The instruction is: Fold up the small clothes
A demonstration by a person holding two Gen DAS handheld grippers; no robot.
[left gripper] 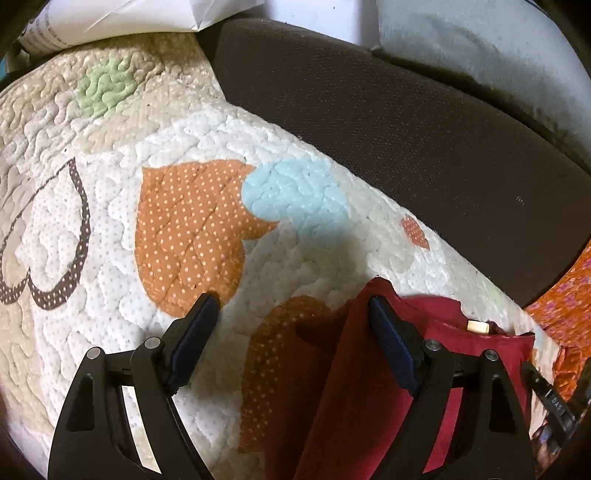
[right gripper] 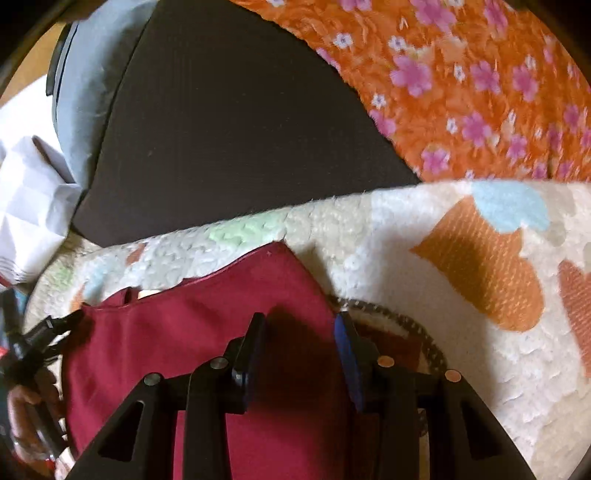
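Note:
A dark red garment [left gripper: 354, 369] lies on a quilted blanket [left gripper: 122, 229] patterned with orange, blue and green patches. In the left wrist view my left gripper [left gripper: 291, 306] is open over the garment's left edge; its right finger [left gripper: 391, 343] is above the red cloth and its left finger is above the quilt. In the right wrist view the red garment [right gripper: 207, 332] fills the lower left, with a small pale tag [right gripper: 147, 293] at its far edge. My right gripper [right gripper: 301, 325] is open over the garment's right edge. The left gripper [right gripper: 55, 325] shows at the garment's left corner.
A dark brown cushion surface [left gripper: 406, 129] lies beyond the quilt. An orange floral blanket [right gripper: 461, 85] lies at the right. A pale grey pillow [left gripper: 480, 40] and white paper [left gripper: 122, 18] lie at the far edge.

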